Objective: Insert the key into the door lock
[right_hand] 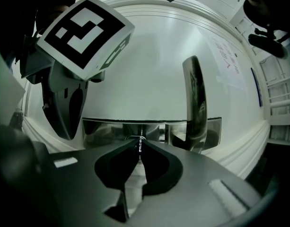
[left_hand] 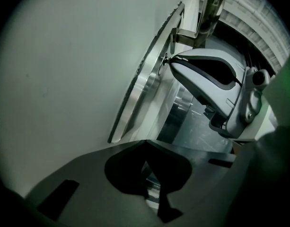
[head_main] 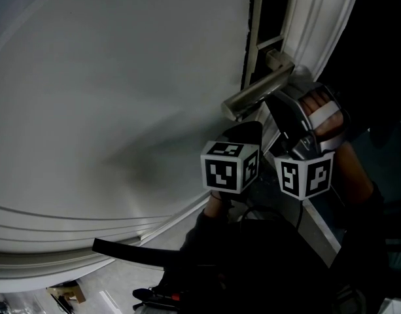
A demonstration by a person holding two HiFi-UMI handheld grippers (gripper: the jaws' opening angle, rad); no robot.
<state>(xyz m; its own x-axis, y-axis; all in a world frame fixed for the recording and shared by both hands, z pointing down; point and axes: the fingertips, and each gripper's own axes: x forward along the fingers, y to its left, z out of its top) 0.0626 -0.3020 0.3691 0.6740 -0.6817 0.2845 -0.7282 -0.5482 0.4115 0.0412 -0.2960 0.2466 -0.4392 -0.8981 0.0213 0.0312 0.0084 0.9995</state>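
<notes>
Now your right gripper (right_hand: 139, 148) has its jaws closed on the key (right_hand: 141, 142), a thin toothed sliver standing on edge between the tips. The key's point is right at the metal lock plate (right_hand: 107, 129) on the white door (right_hand: 149, 70), just left of the door handle (right_hand: 194, 98). Whether the blade has entered the keyhole cannot be told from these views. Your left gripper (left_hand: 147, 143) is closed on nothing and sits beside the right one, near the plate.

Expect the key to be light, stiff and slick. Pinched by so little metal, it could twist or slip if it meets the slot crooked, so grip its flat head squarely and push straight along the blade. No box or tray is in sight; the keyhole is the only thing that takes anything in.
</notes>
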